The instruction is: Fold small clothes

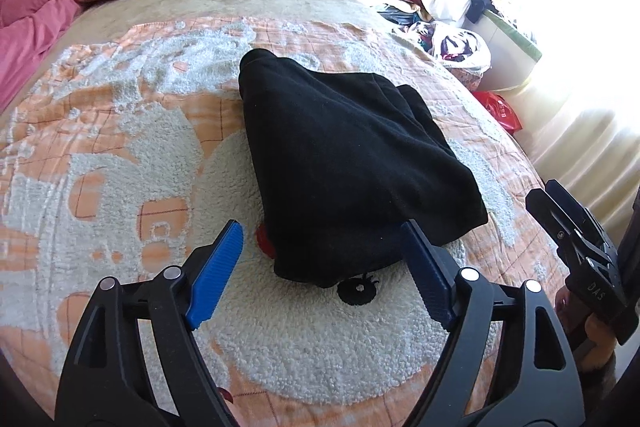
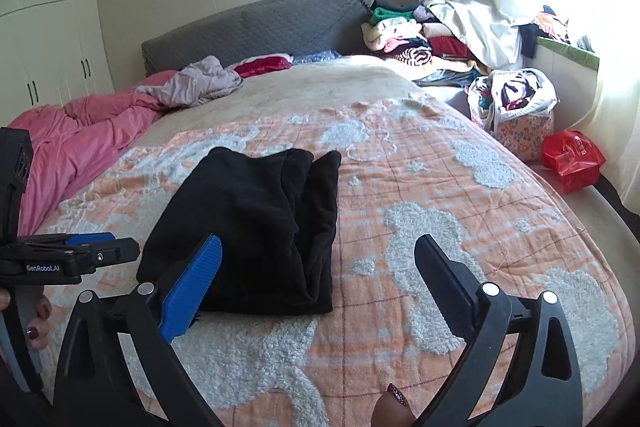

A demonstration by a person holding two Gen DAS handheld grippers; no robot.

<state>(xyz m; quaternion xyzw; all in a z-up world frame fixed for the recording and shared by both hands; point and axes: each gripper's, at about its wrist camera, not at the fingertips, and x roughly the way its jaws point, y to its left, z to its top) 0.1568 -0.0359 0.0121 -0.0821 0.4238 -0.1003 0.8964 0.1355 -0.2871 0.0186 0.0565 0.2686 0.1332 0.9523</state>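
- As far as can be seen, the soft black fleece garment (image 2: 256, 227) has been folded into a thick, flat bundle — it lies in the middle of the orange and white fluffy bedspread (image 2: 420, 195).
- Nothing is held by the left gripper (image 1: 320, 267); its blue-padded jaws are spread wide, with the near edge of the bundle between them but not pressed.
- Nothing is held by the right gripper (image 2: 320, 275) either; its jaws are spread wide just beside the bundle's near corner.
- One edge of the bundle looks lumpy, so a little smoothing may still be wanted.
- A small red thing (image 1: 265, 241) peeks out from under the bundle; what it is cannot be told.
- More work seems to be left — a crumpled pale purple cloth (image 2: 200, 83) and a rumpled pink quilt (image 2: 80, 143) are seen far up the bed.
- A tall heap of mixed clothes (image 2: 412, 39), a flowered bag stuffed with clothes (image 2: 516, 107) and a shiny red plastic bag (image 2: 572, 159) are kept beside the bed, well apart from the bundle.
- Nothing is found in the way around the bundle.
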